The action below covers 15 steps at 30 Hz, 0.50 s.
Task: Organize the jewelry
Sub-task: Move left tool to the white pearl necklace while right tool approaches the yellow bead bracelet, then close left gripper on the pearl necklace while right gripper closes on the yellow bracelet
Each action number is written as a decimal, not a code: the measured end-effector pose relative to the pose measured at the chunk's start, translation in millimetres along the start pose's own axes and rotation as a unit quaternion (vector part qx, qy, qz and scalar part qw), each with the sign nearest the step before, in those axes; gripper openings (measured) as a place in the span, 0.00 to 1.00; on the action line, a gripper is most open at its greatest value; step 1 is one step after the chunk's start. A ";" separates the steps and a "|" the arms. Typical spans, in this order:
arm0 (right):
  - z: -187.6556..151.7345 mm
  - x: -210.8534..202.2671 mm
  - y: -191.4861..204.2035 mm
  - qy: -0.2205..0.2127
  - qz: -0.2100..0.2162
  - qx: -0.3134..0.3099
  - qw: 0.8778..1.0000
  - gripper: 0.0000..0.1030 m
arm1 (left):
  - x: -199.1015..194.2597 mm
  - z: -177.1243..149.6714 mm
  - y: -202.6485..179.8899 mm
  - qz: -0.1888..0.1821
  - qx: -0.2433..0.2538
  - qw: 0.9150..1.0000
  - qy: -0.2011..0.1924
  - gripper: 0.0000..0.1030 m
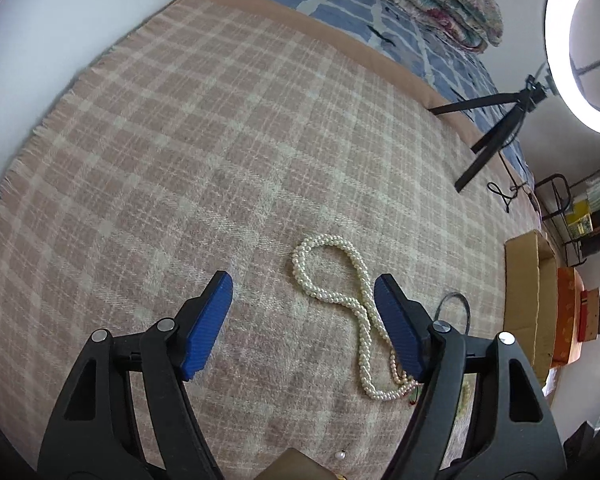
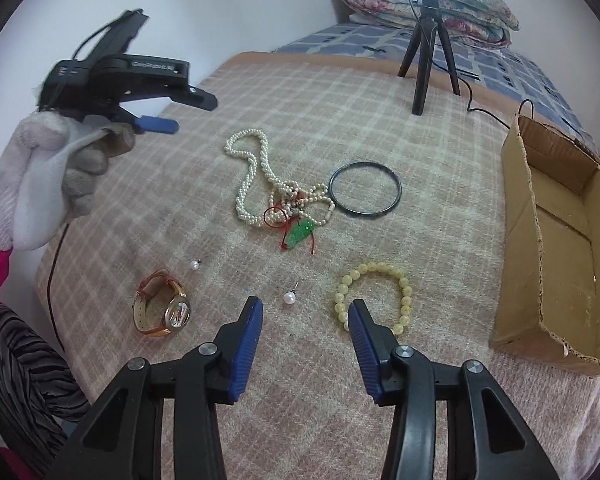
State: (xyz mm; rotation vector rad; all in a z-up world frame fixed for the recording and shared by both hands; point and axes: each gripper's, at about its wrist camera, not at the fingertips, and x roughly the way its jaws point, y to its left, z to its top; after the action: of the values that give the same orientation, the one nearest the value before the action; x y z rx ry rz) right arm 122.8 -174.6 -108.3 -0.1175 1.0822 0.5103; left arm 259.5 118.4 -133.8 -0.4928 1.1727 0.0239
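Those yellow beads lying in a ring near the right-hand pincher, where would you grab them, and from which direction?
Probably from above, pinching across the near arc of the yellow bead bracelet, one finger inside the loop and one outside. It lies flat and open on the plaid blanket, so the strand is the only graspable part. The right gripper hangs open just beside that arc, gripping nothing.

Right gripper (image 2: 306,312) gapes above blanket (image 2: 440,280), seemingly near yellow bracelet (image 2: 374,294).

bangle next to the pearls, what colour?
Dark, nearly black bangle, a plain thin ring; clearest in the right wrist view.
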 end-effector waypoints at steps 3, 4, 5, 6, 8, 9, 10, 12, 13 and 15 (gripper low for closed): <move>0.9 -0.2 -1.5 0.001 0.000 0.003 1.000 0.45 | 14.0 5.0 5.5 0.004 -0.013 1.000 0.010 0.60; 1.1 0.2 -2.2 0.002 -0.001 0.003 1.000 0.45 | 17.1 6.0 6.0 0.005 -0.014 1.000 0.011 0.59; 1.5 1.3 -2.9 0.003 -0.001 0.003 1.000 0.45 | 20.1 7.4 5.7 0.005 -0.015 1.000 0.012 0.57; 1.7 2.3 -3.5 0.004 -0.001 0.003 1.000 0.44 | 23.1 8.0 5.2 0.001 -0.016 1.000 0.014 0.56; 1.8 4.3 -4.7 0.007 -0.001 0.003 1.000 0.43 | 28.8 9.4 2.8 0.002 -0.014 1.000 0.018 0.56; 2.1 5.6 -4.6 0.009 -0.001 0.002 1.000 0.42 | 32.0 9.7 1.7 0.007 -0.010 1.000 0.019 0.56; 2.2 6.9 -5.0 0.011 0.001 0.002 1.000 0.40 | 35.6 9.3 1.4 0.012 -0.009 1.000 0.022 0.55; 2.3 10.2 -6.0 0.016 0.005 0.000 1.000 0.37 | 43.2 9.0 3.0 0.014 -0.015 0.999 0.032 0.50; 2.2 12.5 -7.3 0.020 0.005 -0.001 1.000 0.36 | 45.5 9.0 4.1 0.017 -0.016 0.999 0.034 0.50; 2.2 18.0 -10.3 0.027 0.003 -0.001 1.000 0.34 | 46.7 10.0 4.8 0.016 -0.018 0.999 0.035 0.49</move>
State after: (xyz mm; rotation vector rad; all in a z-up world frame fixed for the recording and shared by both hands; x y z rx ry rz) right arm 135.8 -176.8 -124.4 -0.1299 1.1352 0.5164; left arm 285.7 115.6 -173.9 -0.5096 1.2513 0.0549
